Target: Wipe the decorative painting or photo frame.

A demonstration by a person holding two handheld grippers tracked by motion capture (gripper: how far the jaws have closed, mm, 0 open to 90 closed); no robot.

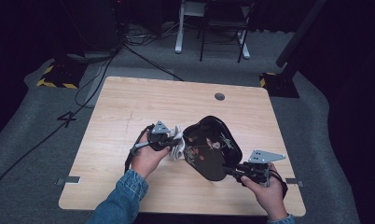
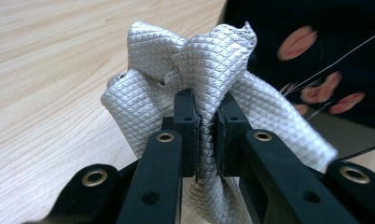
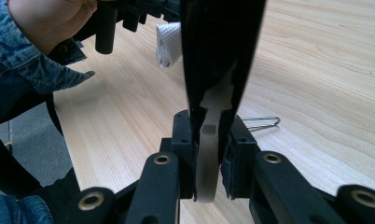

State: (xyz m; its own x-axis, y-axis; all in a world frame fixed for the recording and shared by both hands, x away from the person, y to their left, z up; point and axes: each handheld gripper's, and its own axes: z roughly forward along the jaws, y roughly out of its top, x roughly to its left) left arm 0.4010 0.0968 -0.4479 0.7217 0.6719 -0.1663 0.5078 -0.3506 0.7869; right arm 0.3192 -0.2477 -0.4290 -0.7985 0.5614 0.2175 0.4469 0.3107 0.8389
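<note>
one black tray (image 1: pixel 212 148) is sitting tilted near the middle of the bench (image 1: pixel 129 98), raised on its near edge, its painted face showing pink blossoms and thin lines. one grey cloth (image 1: pixel 177 143), quilted in small diamonds, is bunched up and pressing against the tray's left rim.

two grippers are working here, one in each hand. the left gripper (image 1: pixel 169 138) is lying just left of the tray, and in the left gripper view its jaws are closing tight on a fold of the cloth (image 2: pixel 195 84), with the fabric puffing out above and to both sides of them. the tray's glossy face (image 2: pixel 325 60) is standing right behind the cloth, touching it.

the right gripper (image 1: pixel 232 171) is sitting at the tray's near right corner. in the right gripper view its jaws are clamping the tray's thin edge (image 3: pixel 218 51) between them, the tray rising upright from them, and a pale reflection is showing on the rim.

one left hand (image 1: pixel 148 158) is coming out of a denim sleeve (image 1: pixel 122 198), and one right hand (image 1: pixel 267 191) is holding the other gripper near the bench's front edge. one thin wire clip (image 3: pixel 262 122) is lying flat on the wood just beyond the right jaws. one round hole (image 1: pixel 219 96) is showing in the bench's far side.
</note>
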